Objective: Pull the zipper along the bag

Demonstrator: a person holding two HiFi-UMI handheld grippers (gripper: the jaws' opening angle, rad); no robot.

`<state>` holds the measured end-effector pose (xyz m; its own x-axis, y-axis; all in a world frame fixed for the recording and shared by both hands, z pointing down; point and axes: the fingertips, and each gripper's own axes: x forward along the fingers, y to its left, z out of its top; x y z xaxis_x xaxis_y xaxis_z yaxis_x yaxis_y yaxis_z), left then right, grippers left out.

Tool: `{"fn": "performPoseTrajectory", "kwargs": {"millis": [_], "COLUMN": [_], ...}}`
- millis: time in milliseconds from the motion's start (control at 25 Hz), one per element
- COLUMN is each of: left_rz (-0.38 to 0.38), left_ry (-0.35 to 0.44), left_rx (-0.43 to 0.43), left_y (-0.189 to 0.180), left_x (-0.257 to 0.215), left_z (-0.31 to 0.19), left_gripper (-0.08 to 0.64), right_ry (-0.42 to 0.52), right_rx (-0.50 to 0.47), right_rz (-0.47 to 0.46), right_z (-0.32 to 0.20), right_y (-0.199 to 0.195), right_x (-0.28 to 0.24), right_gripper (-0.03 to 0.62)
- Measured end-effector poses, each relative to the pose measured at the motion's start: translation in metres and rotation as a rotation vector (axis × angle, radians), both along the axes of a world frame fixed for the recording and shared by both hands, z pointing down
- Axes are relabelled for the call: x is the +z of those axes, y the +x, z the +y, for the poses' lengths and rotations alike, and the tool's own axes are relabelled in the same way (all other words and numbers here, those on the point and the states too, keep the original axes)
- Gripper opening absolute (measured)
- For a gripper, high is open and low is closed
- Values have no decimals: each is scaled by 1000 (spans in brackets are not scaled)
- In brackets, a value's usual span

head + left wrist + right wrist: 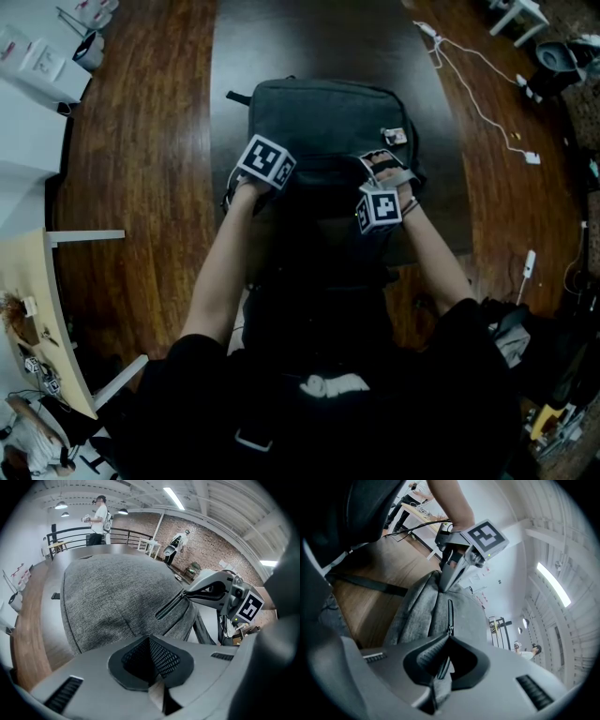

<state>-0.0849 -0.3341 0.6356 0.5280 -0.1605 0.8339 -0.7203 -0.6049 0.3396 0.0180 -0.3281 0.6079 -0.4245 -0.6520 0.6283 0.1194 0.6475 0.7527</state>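
Observation:
A dark grey backpack (323,117) lies flat on a dark wood table (150,141). In the left gripper view its cloth (117,592) fills the middle, with a slanting zipper (169,605). My left gripper (152,670) is shut, pinching a fold of the bag's near edge; the right gripper view shows it (440,586) gripping that edge. My right gripper (440,667) is shut on the zipper pull, and the zipper line (450,613) runs away from its jaws. Its fingers (382,169) sit at the bag's right side, below a small tag (394,137).
A white cable with plugs (478,98) trails over the table's right part. White boxes (42,61) stand at the far left, and a light wooden desk (42,309) is at the lower left. People stand by a railing (101,520) in the background.

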Motion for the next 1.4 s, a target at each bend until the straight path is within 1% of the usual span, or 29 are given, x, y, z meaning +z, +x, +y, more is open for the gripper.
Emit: {"fn": "performPoseTrajectory", "kwargs": {"millis": [560, 1400], "left_rz": [15, 32], "left_ry": [-5, -7], "left_rx": [-7, -7], "left_y": [-1, -1], "left_x": [0, -1], "left_z": [0, -1], "left_gripper": [-2, -2], "right_ry": [-2, -14], "right_rx": [21, 85], "right_rz": [0, -23], "right_z": [1, -2], "right_y": [14, 36], "right_x": [-1, 2], "right_gripper": [25, 26]}}
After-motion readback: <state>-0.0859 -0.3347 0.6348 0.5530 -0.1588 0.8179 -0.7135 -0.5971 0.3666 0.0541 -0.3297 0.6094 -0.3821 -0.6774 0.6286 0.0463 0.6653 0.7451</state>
